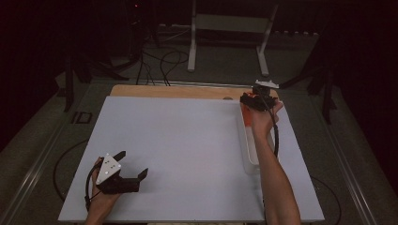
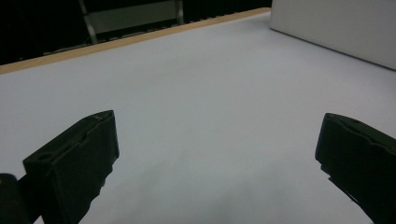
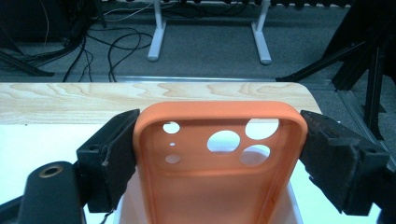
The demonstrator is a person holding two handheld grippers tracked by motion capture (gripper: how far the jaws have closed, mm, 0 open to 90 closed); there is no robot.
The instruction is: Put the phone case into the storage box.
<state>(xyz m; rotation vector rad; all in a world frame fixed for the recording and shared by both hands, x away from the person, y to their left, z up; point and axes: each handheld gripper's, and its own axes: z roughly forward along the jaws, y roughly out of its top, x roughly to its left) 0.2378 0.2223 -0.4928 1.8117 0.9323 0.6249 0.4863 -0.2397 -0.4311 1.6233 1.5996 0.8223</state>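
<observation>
Your right gripper sits at about 1 o'clock on the table, over the far end of the white tray, and its jaws are clamped on the orange phone case. In the right gripper view the two black pads press the case's long side edges, one on each side, just below its rounded corners. The case's long axis runs straight along the jaws, away from your hand, so its camera end points to 12 o'clock toward the wooden table edge. The hollow inside of the case faces the camera; the three large lens cutouts sit toward 1 o'clock on it and the small holes toward 11 o'clock. The lower end of the case runs off the bottom of that view, above the tray's white floor. In the high view only a sliver of orange shows beside the gripper, so its tilt from there is hard to judge.

Your left gripper rests at about 7 o'clock on the white board, well apart from the case. Its jaws stand wide apart with bare white surface between them, pointing toward roughly 2 o'clock, with the tray's white wall ahead.
</observation>
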